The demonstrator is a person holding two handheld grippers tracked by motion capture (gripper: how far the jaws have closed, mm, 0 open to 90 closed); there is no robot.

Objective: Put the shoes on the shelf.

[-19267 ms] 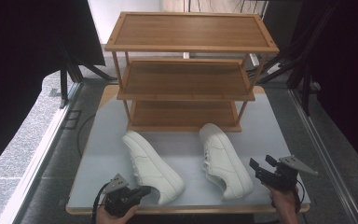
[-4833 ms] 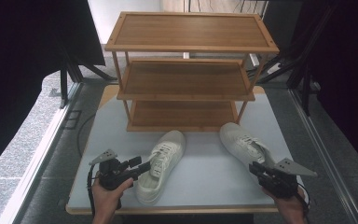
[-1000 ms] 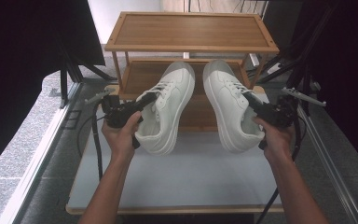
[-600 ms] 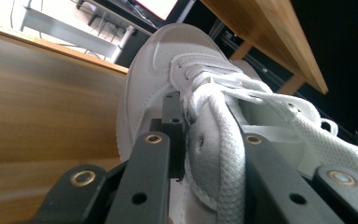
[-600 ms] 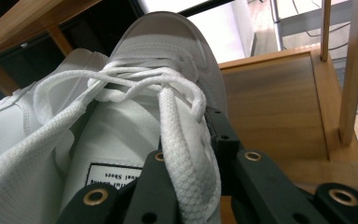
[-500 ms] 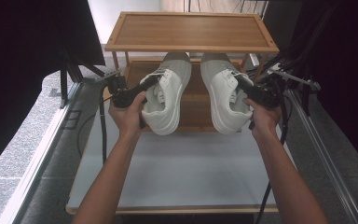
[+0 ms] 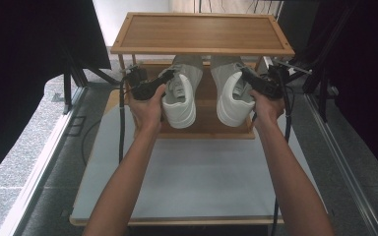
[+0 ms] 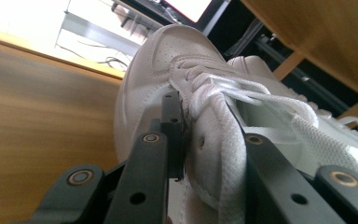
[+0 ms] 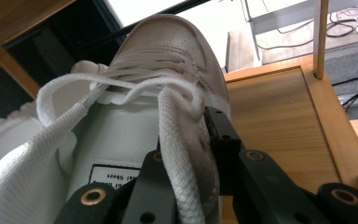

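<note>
The left tongs (image 7: 163, 81) are closed on the collar wall of the left white sneaker (image 7: 179, 96), one jaw outside the shoe and the other inside its opening, as seen in the left gripper view, where the laces (image 8: 242, 91) run just beside the inner jaw. The sneaker is held toe-first into the middle tier of the wooden shoe rack (image 7: 202, 33), its heel projecting toward the person above the grey tabletop (image 7: 197, 177). Just beside it, apart by a narrow gap, the right white sneaker (image 7: 231, 93) is carried in the same way. The right tongs (image 7: 248, 81) are clamped on its outer collar wall, one jaw inside by the insole label (image 9: 109, 175), and the middle shelf board (image 9: 279, 126) is seen beneath.
</note>
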